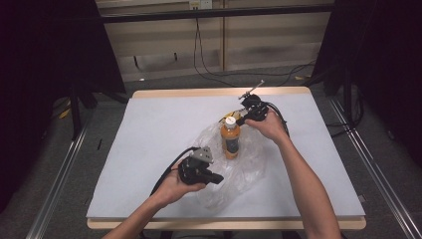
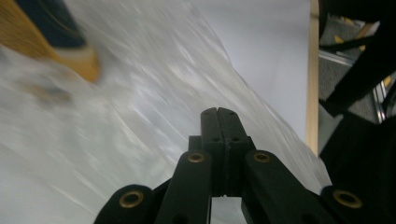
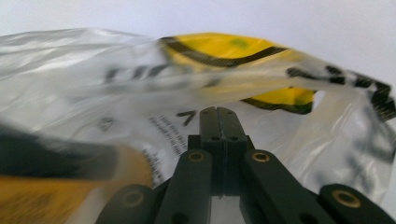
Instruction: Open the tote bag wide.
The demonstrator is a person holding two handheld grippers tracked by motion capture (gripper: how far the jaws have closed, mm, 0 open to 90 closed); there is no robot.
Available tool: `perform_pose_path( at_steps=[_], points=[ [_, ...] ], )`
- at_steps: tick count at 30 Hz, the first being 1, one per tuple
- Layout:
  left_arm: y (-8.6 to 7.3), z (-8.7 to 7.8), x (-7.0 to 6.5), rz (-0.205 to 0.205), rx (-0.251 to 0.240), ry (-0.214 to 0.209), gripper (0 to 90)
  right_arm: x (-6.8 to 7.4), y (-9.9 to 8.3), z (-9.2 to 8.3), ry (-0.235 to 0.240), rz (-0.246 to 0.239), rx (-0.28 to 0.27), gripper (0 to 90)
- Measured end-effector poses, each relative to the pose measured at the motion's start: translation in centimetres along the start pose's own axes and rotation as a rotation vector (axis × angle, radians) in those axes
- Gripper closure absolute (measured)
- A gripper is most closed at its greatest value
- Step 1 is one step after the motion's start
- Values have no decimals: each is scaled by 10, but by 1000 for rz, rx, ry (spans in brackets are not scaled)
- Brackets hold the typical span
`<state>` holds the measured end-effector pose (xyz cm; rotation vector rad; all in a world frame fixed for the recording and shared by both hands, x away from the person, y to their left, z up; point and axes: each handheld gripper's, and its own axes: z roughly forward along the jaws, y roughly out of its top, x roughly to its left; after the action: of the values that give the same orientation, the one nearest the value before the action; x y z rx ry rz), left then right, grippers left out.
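Here, left hand (image 1: 175,185) low, right hand (image 1: 271,125) beside bottle (image 1: 230,141)

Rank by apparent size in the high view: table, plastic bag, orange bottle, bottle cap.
1. table
2. plastic bag
3. orange bottle
4. bottle cap
No two look alike in size.

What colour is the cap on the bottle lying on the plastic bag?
White. The bottle itself is orange with a dark label; its cap shows best in the high view.
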<state>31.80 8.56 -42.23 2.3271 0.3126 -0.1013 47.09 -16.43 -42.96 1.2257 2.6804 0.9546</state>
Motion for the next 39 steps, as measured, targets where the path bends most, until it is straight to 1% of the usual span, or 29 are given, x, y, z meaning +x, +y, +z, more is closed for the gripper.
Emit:
perform_pose_path(
  at_steps=[1,2,4,5,7,8,9,10,11,13,15,16,17,18,20,21,22,24,25,26,27,28,30,32,35,36,37,38,39],
  points=[
    [3,1,5,-5,-5,17,900,4,-1,-3,3,-6,0,900],
    [5,2,12,-4,12,37,900,7,-3,-4,3,-18,3,900],
    [7,6,20,-24,50,34,900,12,-8,-5,5,-27,23,900],
    [5,13,27,-40,43,35,900,14,-10,-4,4,-27,30,900],
    [3,23,36,-48,88,72,900,16,-18,-1,13,-34,46,900],
    [2,26,40,-66,94,60,900,17,-24,2,23,-36,62,900],
    [1,28,44,-72,105,70,900,18,-27,4,21,-34,70,900],
    [-1,32,49,-90,128,106,900,18,-31,5,22,-38,75,900],
    [-4,34,55,-105,130,110,900,18,-36,7,31,-38,82,900],
    [-8,34,65,-145,140,145,900,20,-45,10,45,-60,86,900],
    [-13,31,74,-152,166,189,900,22,-53,10,51,-73,86,900],
    [-15,30,78,-171,150,174,900,23,-57,10,48,-83,89,900],
    [-17,27,80,-185,150,185,900,24,-61,9,45,-94,99,900],
    [-18,26,81,-191,146,193,900,24,-65,7,50,-102,87,900],
    [-21,21,85,-194,153,201,900,23,-71,2,44,-106,90,900],
    [-23,19,86,-193,154,211,900,21,-75,-1,41,-119,95,900],
    [-25,15,89,-179,173,220,900,20,-78,-4,38,-118,102,900],
    [-29,11,90,-204,161,237,900,18,-84,-10,22,-126,115,900],
    [-32,8,92,-209,152,238,900,16,-87,-13,24,-132,114,900],
    [-34,6,93,-221,148,241,900,15,-92,-16,27,-124,113,900],
    [-36,3,96,-204,158,236,900,13,-96,-19,26,-124,105,900],
    [-38,1,97,-210,157,241,900,12,-99,-21,27,-113,103,900],
    [-40,-1,99,-215,155,249,900,8,-105,-26,-1,-106,90,900],
    [-39,0,101,-221,148,246,900,7,-106,-27,-5,-88,85,900],
    [-38,5,105,-237,110,237,900,8,-102,-23,-24,-92,83,900],
    [-37,7,106,-257,92,235,900,8,-98,-21,-34,-93,80,900],
    [-35,7,107,-239,110,238,900,9,-96,-18,-42,-92,74,900],
    [-33,11,105,-261,75,251,900,8,-94,-17,-43,-91,68,900],
    [-32,11,106,-238,91,253,900,8,-92,-14,-41,-87,56,900]
  ],
)
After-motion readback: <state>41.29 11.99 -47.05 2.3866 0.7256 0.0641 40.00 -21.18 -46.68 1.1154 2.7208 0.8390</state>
